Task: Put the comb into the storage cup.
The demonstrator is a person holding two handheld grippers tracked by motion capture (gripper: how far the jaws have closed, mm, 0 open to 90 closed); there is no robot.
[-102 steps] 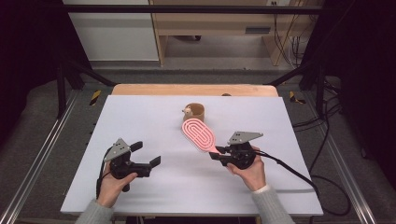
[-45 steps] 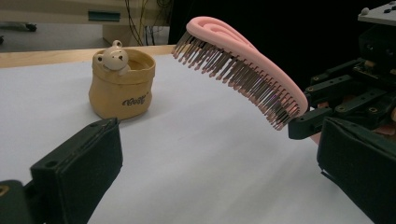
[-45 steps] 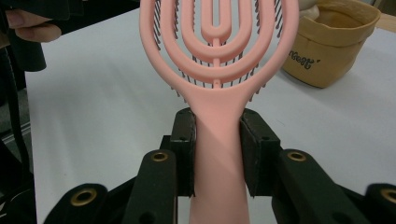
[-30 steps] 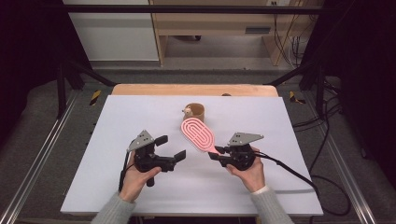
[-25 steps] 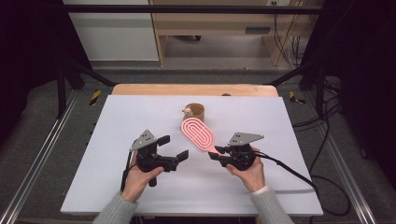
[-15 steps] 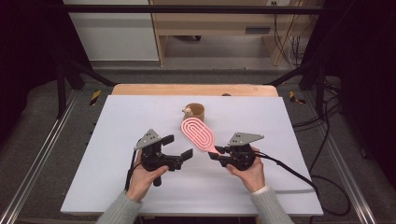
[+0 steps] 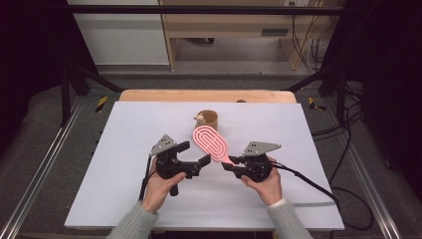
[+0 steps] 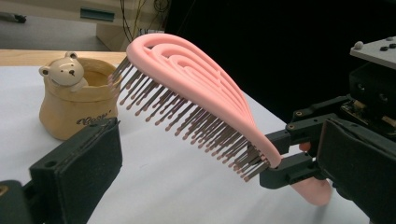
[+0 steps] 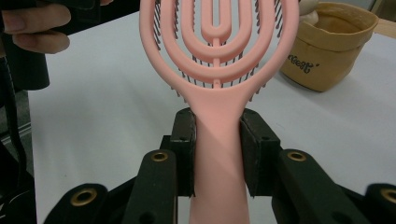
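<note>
Right gripper (image 7: 228, 163) clamping pink hairbrush (image 7: 211, 143), left gripper (image 7: 195, 157) beside it

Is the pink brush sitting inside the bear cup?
No, the pink brush is held up by its handle between the right gripper jaws, with the bear cup standing apart behind it.

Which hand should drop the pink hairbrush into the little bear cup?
Right, probably. The right hand-held gripper already clamps the pink hairbrush by its handle, pointing toward the bear cup; the left hand-held gripper is open and holds nothing.
</note>
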